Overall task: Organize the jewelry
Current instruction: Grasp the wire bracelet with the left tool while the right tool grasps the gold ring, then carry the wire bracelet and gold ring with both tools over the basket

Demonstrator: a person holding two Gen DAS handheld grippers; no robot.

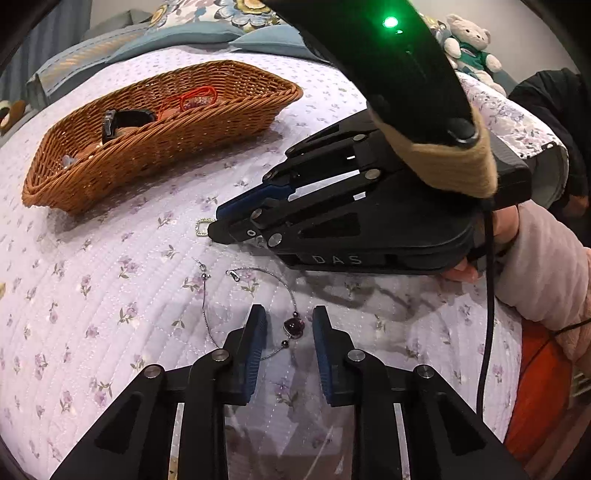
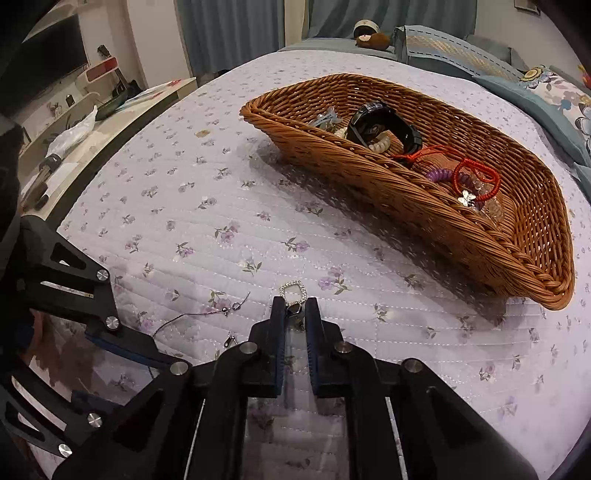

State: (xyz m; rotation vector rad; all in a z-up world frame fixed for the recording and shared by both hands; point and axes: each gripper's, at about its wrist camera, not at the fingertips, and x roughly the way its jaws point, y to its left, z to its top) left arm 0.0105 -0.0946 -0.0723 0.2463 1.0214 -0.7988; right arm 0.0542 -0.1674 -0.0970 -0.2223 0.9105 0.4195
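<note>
A brown wicker basket sits on the lilac floral quilt and holds a black watch, red cords and other pieces. My right gripper is shut on a sparkly square-frame earring that rests at the quilt. My left gripper is open, its fingers either side of the purple heart pendant of a thin silver chain bracelet lying on the quilt.
Pillows and a teddy bear lie at the bed's far side. A shelf unit with clutter stands beside the bed. The quilt spreads between grippers and basket.
</note>
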